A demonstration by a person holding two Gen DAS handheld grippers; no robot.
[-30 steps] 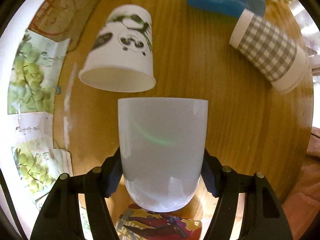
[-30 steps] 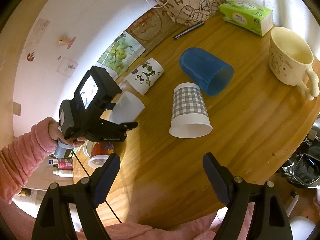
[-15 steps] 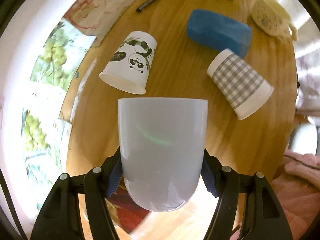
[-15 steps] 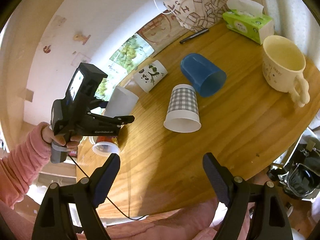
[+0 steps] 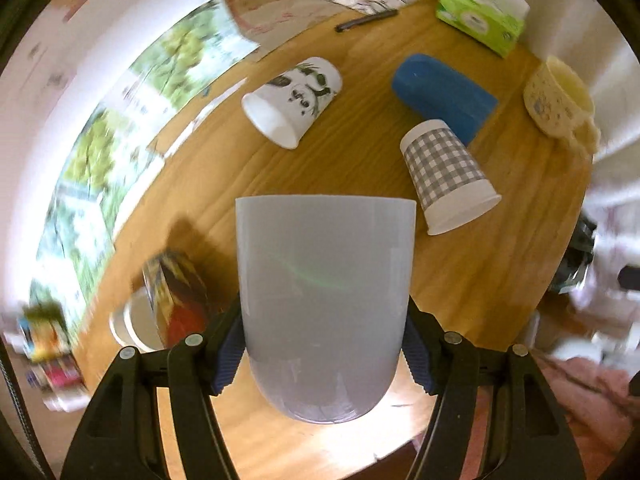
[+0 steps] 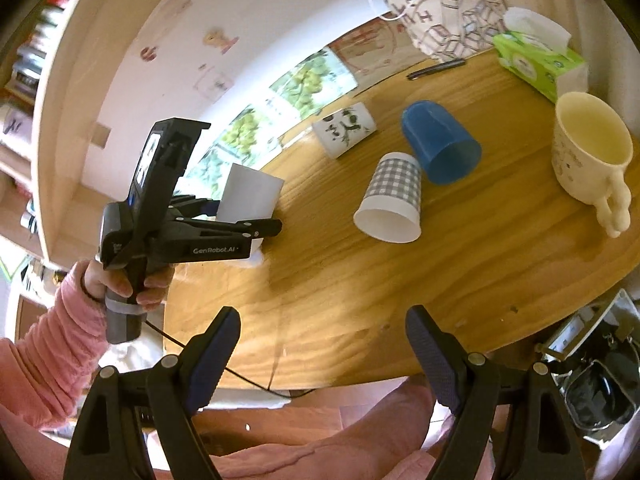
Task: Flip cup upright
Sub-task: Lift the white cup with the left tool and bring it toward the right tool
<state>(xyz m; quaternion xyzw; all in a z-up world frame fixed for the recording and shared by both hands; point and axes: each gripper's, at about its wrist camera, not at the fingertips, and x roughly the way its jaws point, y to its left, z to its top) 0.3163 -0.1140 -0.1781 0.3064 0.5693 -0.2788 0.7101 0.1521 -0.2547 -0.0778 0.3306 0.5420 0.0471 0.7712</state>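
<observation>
My left gripper (image 5: 322, 354) is shut on a plain white cup (image 5: 324, 300) and holds it above the left part of the round wooden table (image 5: 360, 168), rim pointing away from the camera. In the right wrist view the white cup (image 6: 250, 192) sits in the left gripper (image 6: 256, 216) with its mouth up, lifted off the table. My right gripper (image 6: 322, 356) is open and empty over the table's near edge.
On the table lie a panda cup (image 5: 294, 100), a grey checked cup (image 5: 448, 174) and a blue cup (image 5: 444, 96), all on their sides. A cream mug (image 6: 588, 152) stands upright at the right. A tissue box (image 6: 540, 60), a pen (image 6: 436, 69) and a colourful cup (image 5: 168, 300) are also there.
My left gripper has lifted higher and tilted back with the white cup, so more of the table shows. The right gripper has drawn back slightly and stays open.
</observation>
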